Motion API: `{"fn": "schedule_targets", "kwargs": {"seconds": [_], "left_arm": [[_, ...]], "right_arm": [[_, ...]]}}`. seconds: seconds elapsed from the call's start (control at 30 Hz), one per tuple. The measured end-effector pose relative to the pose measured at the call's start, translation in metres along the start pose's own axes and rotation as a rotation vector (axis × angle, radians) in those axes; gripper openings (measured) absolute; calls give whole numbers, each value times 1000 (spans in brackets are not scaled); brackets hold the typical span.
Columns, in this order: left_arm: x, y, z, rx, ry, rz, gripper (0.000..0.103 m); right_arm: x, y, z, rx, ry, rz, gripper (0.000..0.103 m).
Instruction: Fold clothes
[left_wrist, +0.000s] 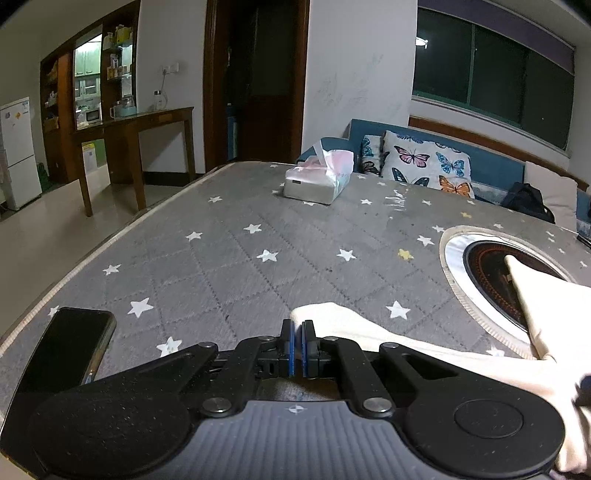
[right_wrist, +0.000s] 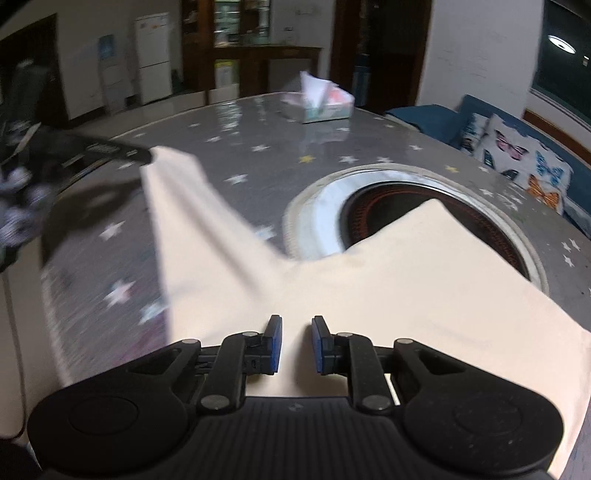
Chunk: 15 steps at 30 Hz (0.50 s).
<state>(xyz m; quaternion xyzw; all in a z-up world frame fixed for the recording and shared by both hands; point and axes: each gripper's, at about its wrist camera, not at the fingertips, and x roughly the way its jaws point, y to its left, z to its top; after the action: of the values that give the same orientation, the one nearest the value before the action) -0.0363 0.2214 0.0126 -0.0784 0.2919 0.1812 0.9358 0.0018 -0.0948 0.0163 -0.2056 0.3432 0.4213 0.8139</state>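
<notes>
Here the right tool is hanging low in the middle of its frame with its blue pads standing apart, nothing pinched between them, and the cream garment is lying spread directly beneath and ahead of it. In the left wrist view the left tool is sitting at the bottom centre with its pads pressed together; whether a thin edge of cloth is caught in them I cannot tell, though the cream cloth is beginning just to their right and running off toward the lower right of that frame.

Outward from the right tool, the garment is fanning in two directions: one arm of fabric is stretching toward the upper left of the frame, where a blurred dark shape, probably the other tool, is meeting its end, and a broader flap is reaching right, partly covering the round inset burner set into the desk.

Judging by this, the folding is somewhere early to middle: the cloth is looking flattened and partly laid over itself, yet no compact, squared stack is showing, so further folds are likely remaining.

Farther out, a phone is resting at the lower left of the left view and a tissue box is standing near the far edge, both clear of the garment.
</notes>
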Motion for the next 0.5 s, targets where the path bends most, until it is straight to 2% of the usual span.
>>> {"fn": "schedule_targets", "kwargs": {"seconds": [0.1, 0.27, 0.4, 0.47, 0.5], "left_arm": [[2, -2, 0, 4, 5, 6, 4], [6, -7, 2, 30, 19, 27, 7], [0, -11, 4, 40, 12, 41, 9], [-7, -14, 4, 44, 5, 34, 18], [-10, -17, 5, 49, 0, 33, 30]], "right_arm": [[-12, 19, -11, -36, -4, 46, 23], [-25, 52, -29, -150, -40, 24, 23], [-44, 42, -32, -94, -64, 43, 33], [-55, 27, -37, -41, -72, 16, 33], [-61, 19, -40, -13, -76, 1, 34]]}}
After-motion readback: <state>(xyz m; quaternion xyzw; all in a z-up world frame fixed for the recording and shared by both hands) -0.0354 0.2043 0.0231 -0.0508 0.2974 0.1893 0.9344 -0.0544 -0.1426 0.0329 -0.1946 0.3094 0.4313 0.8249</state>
